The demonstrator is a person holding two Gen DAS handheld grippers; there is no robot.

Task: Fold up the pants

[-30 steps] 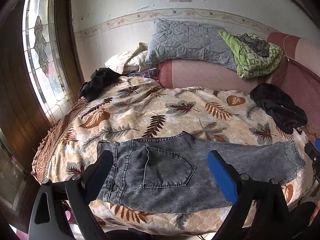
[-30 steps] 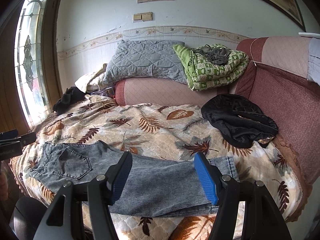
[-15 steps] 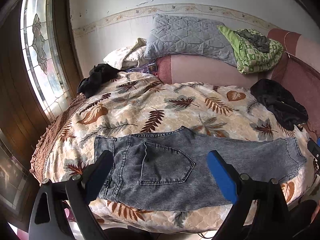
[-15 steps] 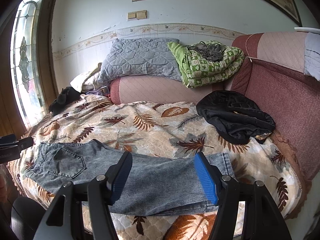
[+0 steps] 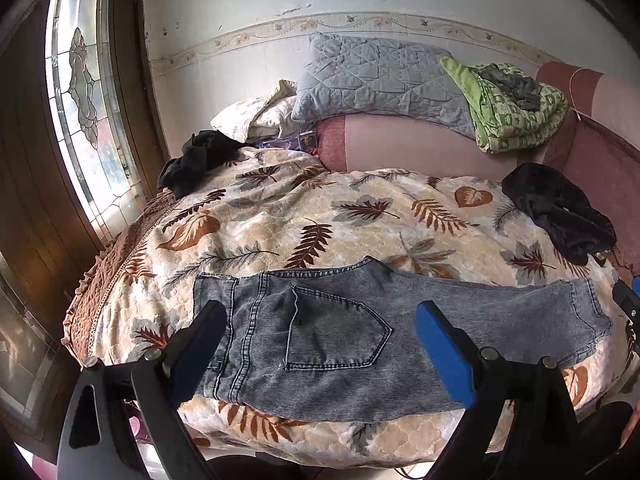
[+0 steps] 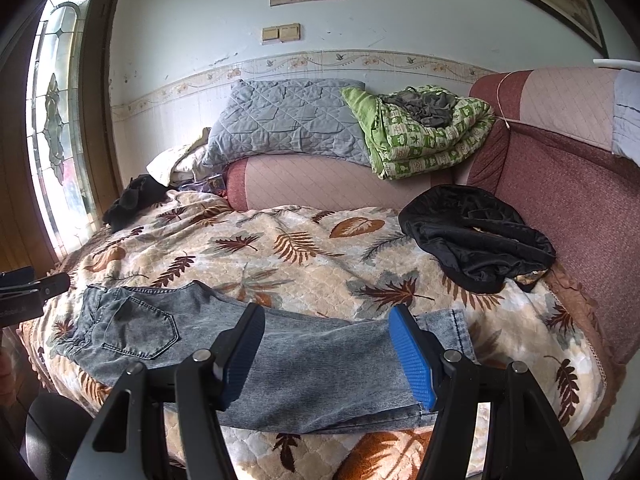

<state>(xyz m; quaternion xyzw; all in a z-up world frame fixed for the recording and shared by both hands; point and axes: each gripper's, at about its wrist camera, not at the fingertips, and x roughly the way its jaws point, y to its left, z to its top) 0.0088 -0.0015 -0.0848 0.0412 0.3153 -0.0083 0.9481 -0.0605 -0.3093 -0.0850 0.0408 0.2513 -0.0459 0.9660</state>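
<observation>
grey pants lie flat along the near edge of the leaf-print bedspread, low in both frames. left gripper and right gripper hover above them, jaws spread wide, gripping nothing.

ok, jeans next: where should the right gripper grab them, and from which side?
Take the jeans at the hem end, coming from the near bed edge. They lie flat, legs stacked, waistband on the left gripper's side, so the right gripper probably pinches both cuffs together to fold toward the waist.
</observation>
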